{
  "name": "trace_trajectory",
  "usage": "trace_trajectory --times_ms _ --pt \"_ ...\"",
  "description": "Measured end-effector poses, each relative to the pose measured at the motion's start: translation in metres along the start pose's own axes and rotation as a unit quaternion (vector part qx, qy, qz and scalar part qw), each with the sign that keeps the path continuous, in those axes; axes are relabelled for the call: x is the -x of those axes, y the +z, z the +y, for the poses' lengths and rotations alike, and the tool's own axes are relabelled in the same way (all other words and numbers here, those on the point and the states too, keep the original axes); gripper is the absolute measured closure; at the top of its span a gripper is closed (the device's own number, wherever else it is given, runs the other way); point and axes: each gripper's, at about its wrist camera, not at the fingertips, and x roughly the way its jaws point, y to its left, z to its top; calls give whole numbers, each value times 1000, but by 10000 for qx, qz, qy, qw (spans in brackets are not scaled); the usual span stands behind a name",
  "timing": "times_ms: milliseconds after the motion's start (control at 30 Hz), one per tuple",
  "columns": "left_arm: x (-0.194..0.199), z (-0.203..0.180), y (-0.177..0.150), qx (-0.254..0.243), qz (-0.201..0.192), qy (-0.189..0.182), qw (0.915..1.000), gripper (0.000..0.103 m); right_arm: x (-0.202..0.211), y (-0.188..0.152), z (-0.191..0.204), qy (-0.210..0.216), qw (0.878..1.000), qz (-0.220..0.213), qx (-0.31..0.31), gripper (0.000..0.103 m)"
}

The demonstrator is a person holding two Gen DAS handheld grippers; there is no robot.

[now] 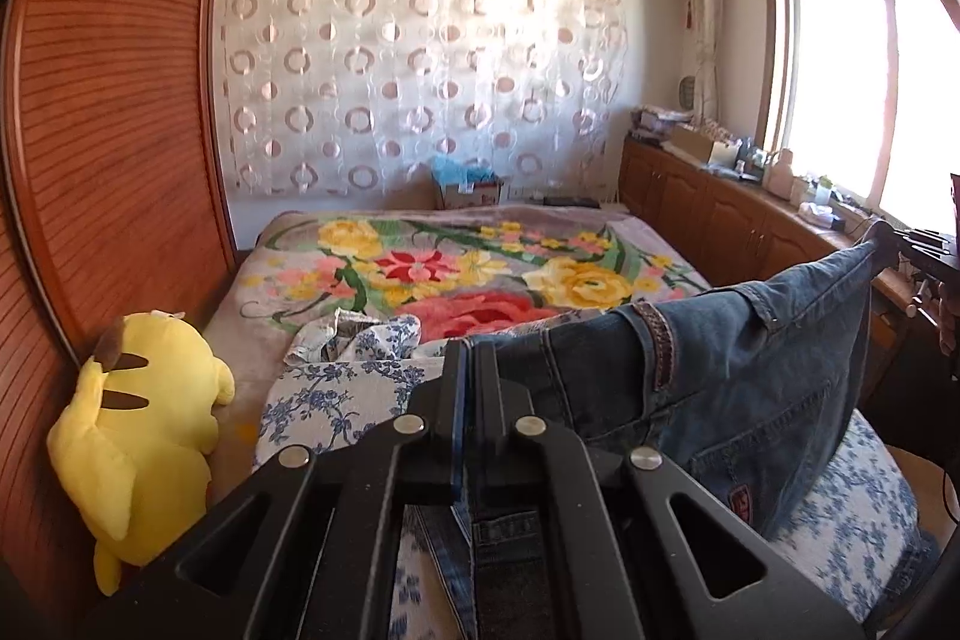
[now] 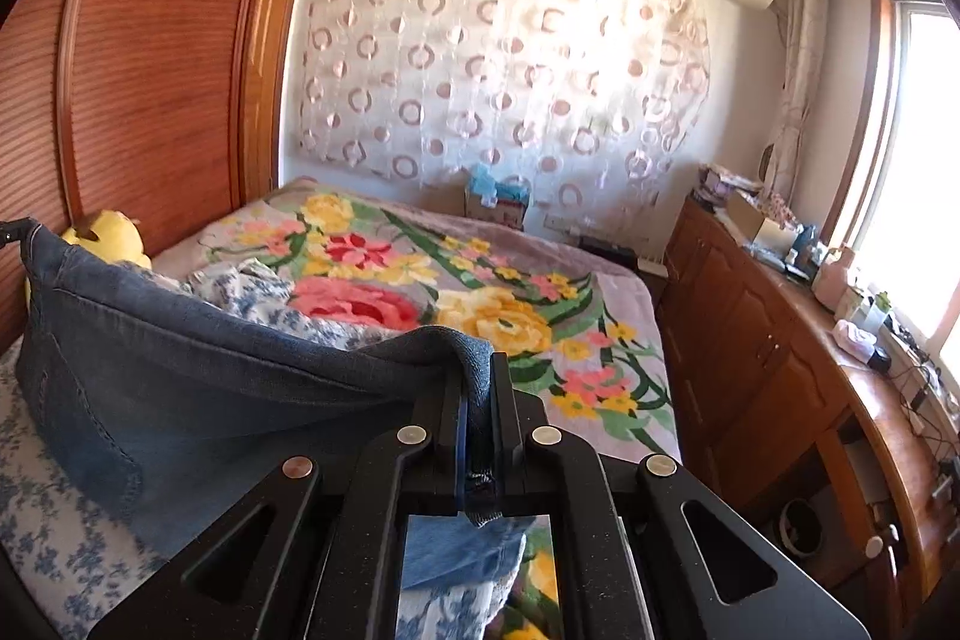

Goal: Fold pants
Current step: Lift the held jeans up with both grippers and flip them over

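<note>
progress: early, no fold laid flat yet | left gripper [image 1: 467, 376] clamps the jeans [image 1: 738, 370] waistband | right gripper [image 2: 480, 400] clamps other end | jeans hang stretched above the bed [image 2: 600, 292]

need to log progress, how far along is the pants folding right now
Done: the jeans are picked up, each end pinched in a shut gripper, the left gripper and the right gripper. In hand: the denim hangs stretched between them above the blue floral sheet. Left: no finished fold shows yet; the pants must be laid down on the bed and folded over.
</note>
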Motion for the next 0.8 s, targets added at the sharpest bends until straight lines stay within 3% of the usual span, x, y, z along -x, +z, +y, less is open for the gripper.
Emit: trace_trajectory --times_ms 400,467,800 --pt "-100 9 -2 -33 739 172 9971 100 -116 -1 0 174 9965 820 -24 98" --pt "-110 11 -4 10 816 195 9965 100 -133 14 -4 205 9957 907 -21 98" --pt "-137 20 -16 143 1084 166 9939 100 -165 32 -31 481 9915 1146 -376 96"
